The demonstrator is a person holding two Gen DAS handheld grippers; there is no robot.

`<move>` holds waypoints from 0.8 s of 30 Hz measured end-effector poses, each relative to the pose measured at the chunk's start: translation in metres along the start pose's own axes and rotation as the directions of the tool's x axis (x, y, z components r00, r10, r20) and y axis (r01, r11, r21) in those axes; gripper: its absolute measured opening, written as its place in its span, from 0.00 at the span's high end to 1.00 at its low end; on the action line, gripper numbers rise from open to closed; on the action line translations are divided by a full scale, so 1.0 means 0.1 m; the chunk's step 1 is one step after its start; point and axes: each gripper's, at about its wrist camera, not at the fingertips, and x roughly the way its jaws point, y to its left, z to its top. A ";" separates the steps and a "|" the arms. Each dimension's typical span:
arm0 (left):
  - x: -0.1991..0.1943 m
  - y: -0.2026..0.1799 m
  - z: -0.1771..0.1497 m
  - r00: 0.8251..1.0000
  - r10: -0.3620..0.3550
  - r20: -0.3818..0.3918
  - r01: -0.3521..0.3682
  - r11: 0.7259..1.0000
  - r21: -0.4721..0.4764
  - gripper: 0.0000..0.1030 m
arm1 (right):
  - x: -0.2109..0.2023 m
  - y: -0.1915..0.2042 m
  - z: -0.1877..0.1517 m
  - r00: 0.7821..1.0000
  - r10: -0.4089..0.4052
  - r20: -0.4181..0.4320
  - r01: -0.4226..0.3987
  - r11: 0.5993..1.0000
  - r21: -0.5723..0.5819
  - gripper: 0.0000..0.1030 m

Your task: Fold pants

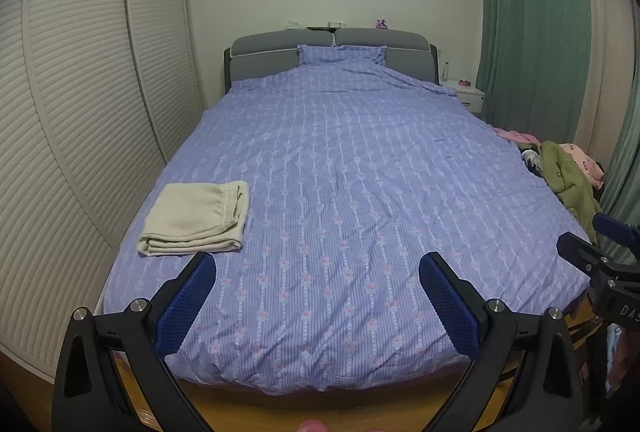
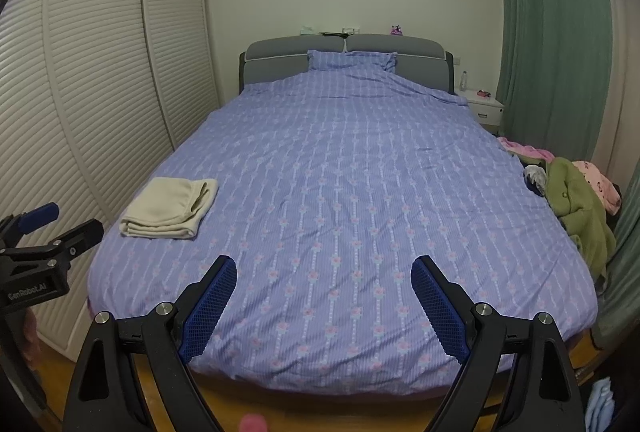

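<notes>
Cream pants (image 1: pixel 196 218) lie folded in a neat rectangle near the left edge of the purple bed cover (image 1: pixel 340 172); they also show in the right wrist view (image 2: pixel 170 208). My left gripper (image 1: pixel 318 264) is open and empty over the foot of the bed, just right of the pants. My right gripper (image 2: pixel 324 268) is open and empty over the foot of the bed, well right of the pants. Each gripper shows at the edge of the other's view: the right one (image 1: pixel 596 252), the left one (image 2: pixel 52 228).
A heap of clothes, green (image 1: pixel 568 176) and pink (image 1: pixel 516 136), lies on the bed's right edge. A louvred wardrobe (image 1: pixel 80 92) stands along the left. Green curtains (image 1: pixel 532 24) and a white nightstand (image 1: pixel 466 94) stand at the right. A grey headboard (image 1: pixel 328 44) is at the far end.
</notes>
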 end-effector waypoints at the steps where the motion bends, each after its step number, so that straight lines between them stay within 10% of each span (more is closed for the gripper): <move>1: 0.00 -0.01 0.00 1.000 0.003 0.001 -0.003 1.000 0.002 0.00 | 0.00 -0.01 0.00 1.000 -0.001 0.001 0.001 1.000 0.001 0.13; 24: -0.05 -0.21 0.04 0.999 -0.002 0.040 0.000 0.999 0.052 0.00 | -0.09 -0.16 0.00 0.999 -0.029 0.014 0.029 1.000 0.007 0.13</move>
